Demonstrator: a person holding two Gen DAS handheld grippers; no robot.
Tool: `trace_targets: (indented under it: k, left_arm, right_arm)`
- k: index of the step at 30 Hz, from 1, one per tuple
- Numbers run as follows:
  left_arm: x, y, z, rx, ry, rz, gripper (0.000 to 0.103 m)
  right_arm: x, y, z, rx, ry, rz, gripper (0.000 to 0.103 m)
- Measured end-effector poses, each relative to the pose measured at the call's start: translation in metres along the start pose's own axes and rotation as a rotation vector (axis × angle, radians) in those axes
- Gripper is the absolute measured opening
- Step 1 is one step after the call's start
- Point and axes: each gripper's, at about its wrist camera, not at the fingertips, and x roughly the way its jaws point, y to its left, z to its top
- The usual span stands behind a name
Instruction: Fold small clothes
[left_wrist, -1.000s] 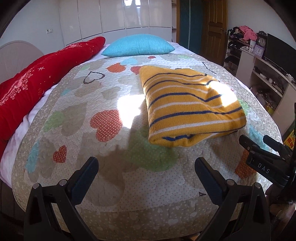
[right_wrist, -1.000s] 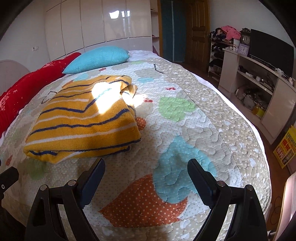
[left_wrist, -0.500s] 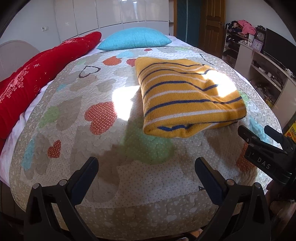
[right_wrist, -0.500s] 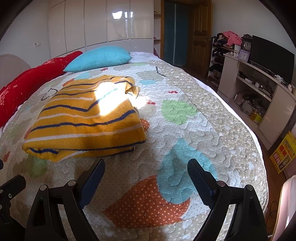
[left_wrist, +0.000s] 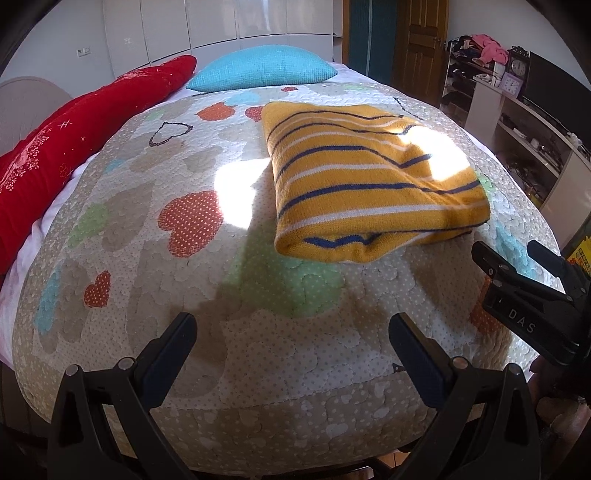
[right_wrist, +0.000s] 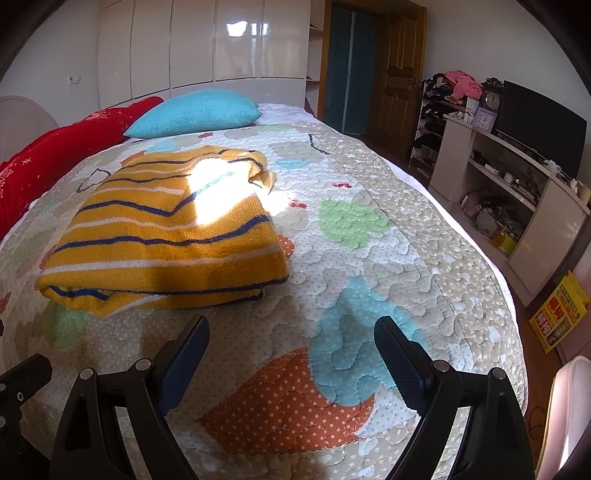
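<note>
Item: sweater (left_wrist: 373, 184), yellow knit with navy and white stripes. Lies folded into a thick rectangle on the quilt (left_wrist: 207, 280), towards the middle of the bed, its rounded fold edge facing the foot. One loose corner (right_wrist: 264, 177) pokes out at the far right side. Layers sit flat and squared, which suggests the fold is finished or nearly so; the stray corner may want tucking.

Item: left tongs (left_wrist: 293, 347). Jaws wide apart, holding nothing, touching nothing. Hangs over the foot of the bed, short of the sweater, the near fold edge ahead and a little to the right.

Item: right tongs (right_wrist: 291, 347). Jaws wide apart, empty, clear of the cloth. Hangs over the quilt's orange and blue patches, with the sweater ahead to the left. Also visible at the right edge of the left view, apart from the sweater.

Judgement: both tools are drawn back to the foot, probably so the folded piece lies undisturbed.

Surroundings: blue pillow (left_wrist: 262, 72), red pillow (left_wrist: 74, 136), shelf unit (right_wrist: 517, 192) along the right wall.
</note>
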Motion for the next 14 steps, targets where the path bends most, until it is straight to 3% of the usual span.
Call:
trace_targets:
  k: [14]
  left_arm:
    - [0.025, 0.020, 0.002, -0.073, 0.090, -0.108, 0.103]
  right_arm:
    - [0.008, 0.010, 0.006, -0.036, 0.009, 0.013, 0.094]
